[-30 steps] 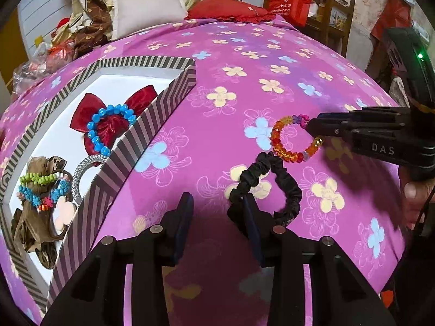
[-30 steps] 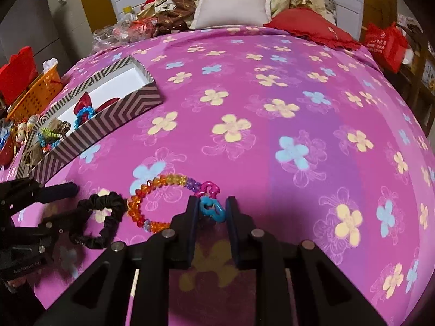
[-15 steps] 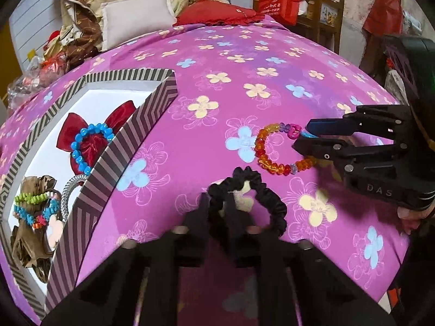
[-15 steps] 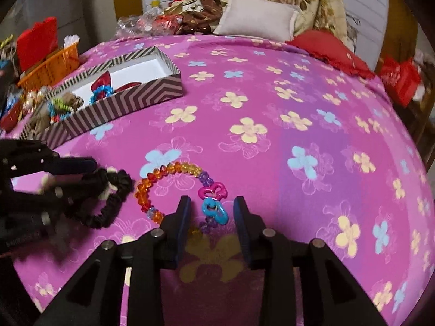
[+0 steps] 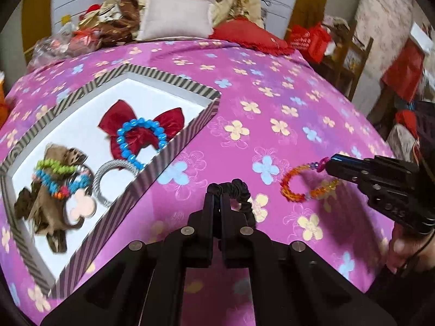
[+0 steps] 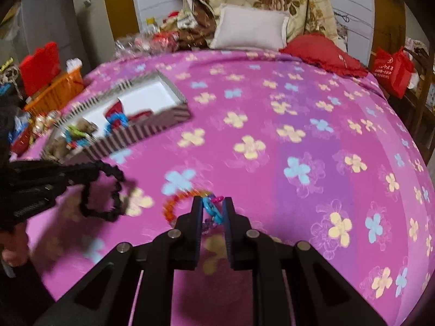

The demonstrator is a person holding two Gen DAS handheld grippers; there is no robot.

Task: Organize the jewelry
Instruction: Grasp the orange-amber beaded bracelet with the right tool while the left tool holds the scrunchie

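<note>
Motion blur smears the striped box (image 6: 152, 125) in your right wrist view; its contents read clearly only from your left. Your left gripper (image 5: 217, 198), fingers nearly together, pinches the black scrunchie (image 5: 239, 190), whose loop hangs beyond the tips. Your right gripper (image 6: 213, 209), narrowly parted, clamps the beaded bracelet (image 6: 176, 203) by its charms; its near arc is hidden behind the fingers.

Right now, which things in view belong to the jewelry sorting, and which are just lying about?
Job:
- black scrunchie, held in the left gripper
- orange bracelet, held in the right gripper
- striped box with blue bracelet, red bow, silver ring

Lying about:
- white pillow
- red cushion
- orange basket
- red bag
</note>
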